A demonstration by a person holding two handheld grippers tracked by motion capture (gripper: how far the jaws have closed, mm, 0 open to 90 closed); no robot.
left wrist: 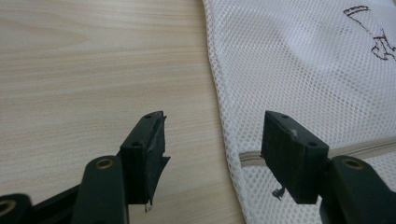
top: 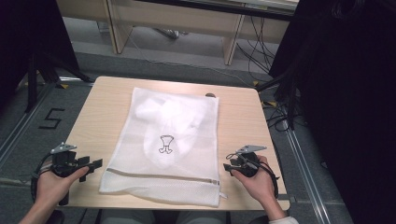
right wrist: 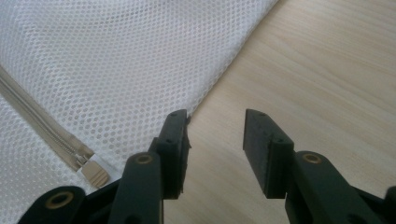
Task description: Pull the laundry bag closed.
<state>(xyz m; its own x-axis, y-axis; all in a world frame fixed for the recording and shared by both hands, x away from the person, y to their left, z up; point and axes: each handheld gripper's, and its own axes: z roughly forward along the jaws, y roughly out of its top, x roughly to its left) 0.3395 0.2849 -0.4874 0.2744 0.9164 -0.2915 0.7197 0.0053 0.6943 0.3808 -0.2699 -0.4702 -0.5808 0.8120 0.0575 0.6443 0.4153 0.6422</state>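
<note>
A white mesh laundry bag (top: 168, 144) lies flat on the light wooden table (top: 100, 112). Inside it is a white garment (top: 173, 116) with a small black drawing (top: 165, 143). A zipper (top: 163, 176) runs across the bag near the front edge. My left gripper (top: 95, 164) rests just left of the bag's lower left corner, jaws open. In the left gripper view, my left gripper (left wrist: 215, 135) straddles the bag's edge (left wrist: 303, 70) by the zipper end (left wrist: 364, 147), with nothing pinched. My right gripper (top: 228, 164) sits just right of the bag. In the right gripper view, my right gripper (right wrist: 215, 128) is open over bare wood beside the mesh (right wrist: 102, 60) and the zipper pull (right wrist: 95, 173).
A small dark object (top: 210, 95) sits at the table's far edge. Beyond the table stand wooden desk legs (top: 231, 44) and loose cables (top: 261, 51). A black curtain (top: 355, 93) hangs at the right. The floor at the left is marked with a 5 (top: 50, 118).
</note>
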